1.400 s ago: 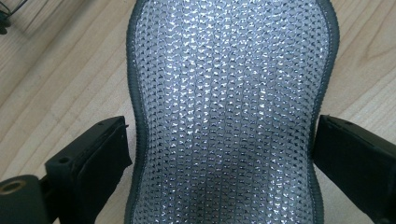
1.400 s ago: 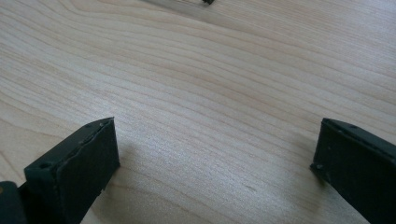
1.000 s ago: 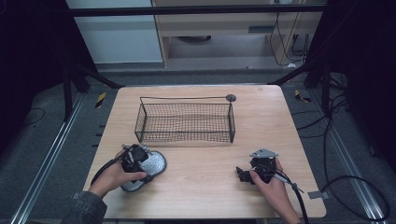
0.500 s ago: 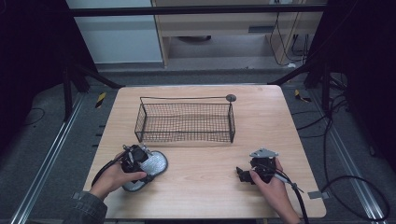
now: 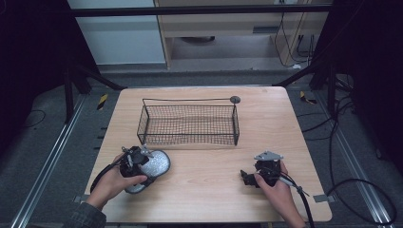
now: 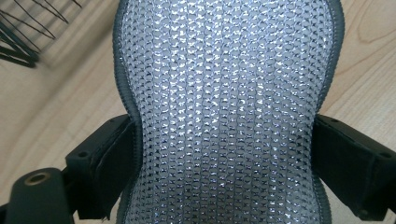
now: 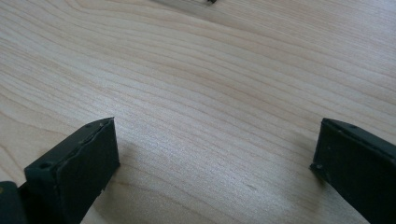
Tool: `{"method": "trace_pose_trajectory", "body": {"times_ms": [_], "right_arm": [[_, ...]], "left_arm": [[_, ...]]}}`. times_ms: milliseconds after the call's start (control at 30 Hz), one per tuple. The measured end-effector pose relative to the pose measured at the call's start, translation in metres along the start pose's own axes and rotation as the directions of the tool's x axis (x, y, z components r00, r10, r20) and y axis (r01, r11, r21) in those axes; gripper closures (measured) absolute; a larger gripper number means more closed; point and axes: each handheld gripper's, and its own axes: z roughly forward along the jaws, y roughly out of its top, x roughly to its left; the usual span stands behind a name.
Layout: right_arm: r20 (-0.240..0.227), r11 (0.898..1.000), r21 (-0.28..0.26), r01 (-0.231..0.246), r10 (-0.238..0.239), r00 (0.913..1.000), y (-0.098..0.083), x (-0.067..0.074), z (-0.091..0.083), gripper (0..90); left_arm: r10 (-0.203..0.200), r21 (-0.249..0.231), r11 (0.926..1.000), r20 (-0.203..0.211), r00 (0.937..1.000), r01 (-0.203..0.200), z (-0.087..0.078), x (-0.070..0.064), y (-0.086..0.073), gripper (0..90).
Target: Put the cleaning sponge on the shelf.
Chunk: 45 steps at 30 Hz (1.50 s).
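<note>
Your left tongs (image 5: pixel 140 161) clamp the silver mesh pad (image 6: pixel 224 112) at its waist, front-left on the surface (image 5: pixel 209 190), near the wire basket (image 5: pixel 188 122). Your right tongs (image 7: pixel 215 163) gape wide, nothing between.

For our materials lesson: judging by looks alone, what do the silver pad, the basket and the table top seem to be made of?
Silver pad: seemingly a woven metallic mesh fabric, glinting, with a dark stitched fabric edge; held between the left hand-held gripper's jaws.
Basket: thin black wire, probably coated metal, in an open see-through grid.
Table top: pale wood or wood-look laminate, with a matte finish and visible grain lines.
</note>
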Motion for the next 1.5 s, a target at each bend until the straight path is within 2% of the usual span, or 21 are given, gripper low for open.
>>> {"method": "trace_pose_trajectory", "body": {"times_ms": [300, 533, 667, 933, 1100, 1233, 1433, 1500], "right_arm": [[-0.004, 1.000, -0.010, 0.002, -0.002, 1.0000, -0.001, 0.000, 0.000, 0.4], [-0.004, 1.000, -0.008, 0.005, -0.005, 1.0000, 0.000, 0.000, 0.001, 0.4], [-0.003, 1.000, -0.008, 0.006, -0.006, 1.0000, 0.000, 0.000, 0.001, 0.4], [0.002, 1.000, -0.009, 0.000, 0.000, 1.0000, 0.001, 0.001, 0.002, 0.4], [0.001, 1.000, -0.010, 0.000, 0.000, 1.0000, 0.001, 0.001, 0.002, 0.4], [0.002, 1.000, -0.010, -0.003, 0.003, 1.0000, 0.001, 0.001, 0.002, 0.4], [0.004, 1.000, -0.010, -0.005, 0.005, 1.0000, 0.001, 0.001, 0.002, 0.4], [0.006, 1.000, -0.007, -0.007, 0.007, 1.0000, 0.001, 0.002, 0.002, 0.4]], "left_arm": [[0.065, -0.024, 0.9975, -0.034, 0.9973, -0.066, -0.016, -0.006, 0.007, 10.4], [0.092, -0.049, 0.9943, -0.062, 0.9938, -0.095, -0.028, -0.006, 0.015, 10.6], [0.121, -0.073, 0.9891, -0.096, 0.9880, -0.128, -0.036, -0.006, 0.021, 11.0], [0.163, -0.120, 0.9772, -0.109, 0.9806, -0.176, -0.054, -0.003, 0.038, 11.2], [0.185, -0.117, 0.9737, -0.097, 0.9780, -0.195, -0.057, 0.004, 0.050, 11.2], [0.185, -0.140, 0.9706, -0.087, 0.9789, -0.196, -0.061, 0.012, 0.059, 11.2], [0.218, -0.156, 0.9596, -0.114, 0.9693, -0.234, -0.072, 0.019, 0.069, 10.9], [0.201, -0.183, 0.9591, -0.098, 0.9747, -0.216, -0.073, 0.029, 0.069, 10.8]]}}
